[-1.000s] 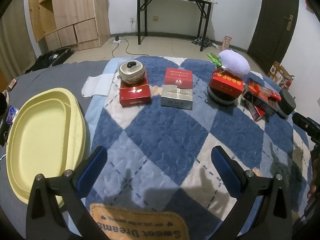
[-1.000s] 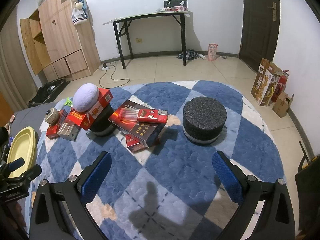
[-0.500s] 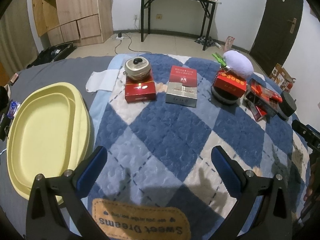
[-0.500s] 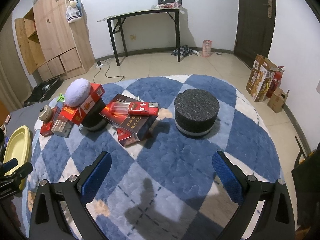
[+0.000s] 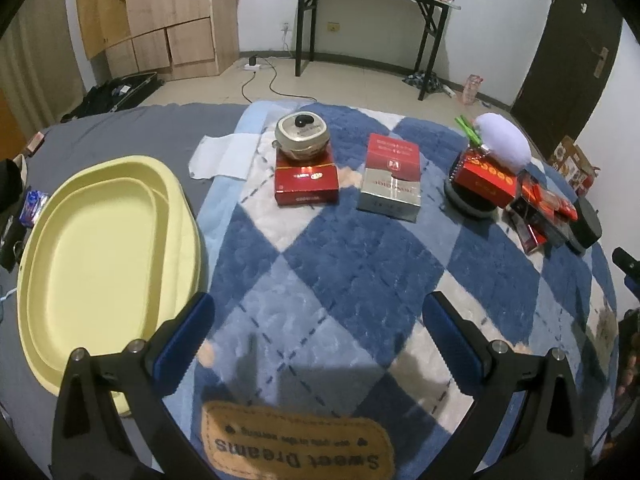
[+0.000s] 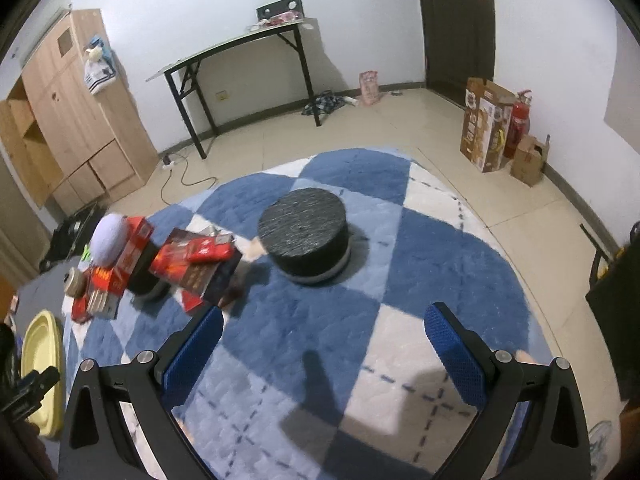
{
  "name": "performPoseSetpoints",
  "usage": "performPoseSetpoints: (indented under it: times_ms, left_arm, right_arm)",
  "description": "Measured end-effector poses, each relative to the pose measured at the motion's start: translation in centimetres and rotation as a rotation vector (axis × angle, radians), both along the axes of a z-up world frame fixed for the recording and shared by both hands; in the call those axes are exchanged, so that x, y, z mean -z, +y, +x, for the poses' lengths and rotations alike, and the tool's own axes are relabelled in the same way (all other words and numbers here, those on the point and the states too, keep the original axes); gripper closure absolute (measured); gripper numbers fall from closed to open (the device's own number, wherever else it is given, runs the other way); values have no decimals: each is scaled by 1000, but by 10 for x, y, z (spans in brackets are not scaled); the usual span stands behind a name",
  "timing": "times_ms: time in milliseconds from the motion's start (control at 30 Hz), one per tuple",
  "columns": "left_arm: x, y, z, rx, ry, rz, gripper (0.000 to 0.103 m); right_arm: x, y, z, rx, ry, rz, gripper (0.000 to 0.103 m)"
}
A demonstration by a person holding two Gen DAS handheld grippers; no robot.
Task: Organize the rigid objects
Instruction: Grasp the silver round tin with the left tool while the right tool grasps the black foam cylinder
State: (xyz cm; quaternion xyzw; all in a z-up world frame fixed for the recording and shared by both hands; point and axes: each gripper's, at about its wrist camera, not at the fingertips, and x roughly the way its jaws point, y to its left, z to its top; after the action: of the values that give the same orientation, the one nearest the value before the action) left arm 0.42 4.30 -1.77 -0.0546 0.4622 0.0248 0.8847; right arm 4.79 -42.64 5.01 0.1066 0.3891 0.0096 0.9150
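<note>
On my left wrist view, the left gripper (image 5: 318, 334) hangs over the blue checked rug (image 5: 360, 264) with its jaws wide apart and nothing between them. A yellow tray (image 5: 100, 256) lies to its left, partly on the grey sheet. Farther out on the rug I see a row: a round tin (image 5: 302, 136) sitting on a red box (image 5: 306, 186), then a red-and-silver box (image 5: 390, 178) just beside it, then a purple ball (image 5: 506, 146) on top of a red carton (image 5: 484, 178) that rests on a dark disc. Beyond that is a pile of red packs (image 5: 540, 212).

On my right wrist view, the right gripper (image 6: 324, 350) is also spread open and empty above the rug. A black foam disc (image 6: 306, 238) stands alone ahead of it. To its left the red packs (image 6: 196, 258) lie heaped, with the ball (image 6: 108, 238) and carton behind them, somewhat blurred. The tray's edge (image 6: 40, 356) shows at far left.
</note>
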Motion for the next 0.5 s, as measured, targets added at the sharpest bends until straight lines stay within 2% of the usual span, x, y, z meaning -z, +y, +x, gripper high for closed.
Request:
performPoseSetpoints:
  times_ms: [133, 233, 367, 433, 500]
  left_arm:
    - [-3, 8, 27, 30, 23, 5, 0]
    - [-9, 20, 56, 13, 6, -6, 0]
    - [-5, 29, 101, 13, 14, 38, 0]
    - [0, 29, 118, 22, 32, 47, 0]
    - [4, 27, 130, 35, 15, 53, 0]
  right_arm:
    - [7, 16, 22, -62, 5, -68, 0]
    - [18, 17, 43, -54, 10, -110, 0]
    - [32, 8, 63, -26, 20, -58, 0]
    - [35, 8, 71, -31, 10, -63, 0]
    - [38, 11, 78, -51, -6, -66, 0]
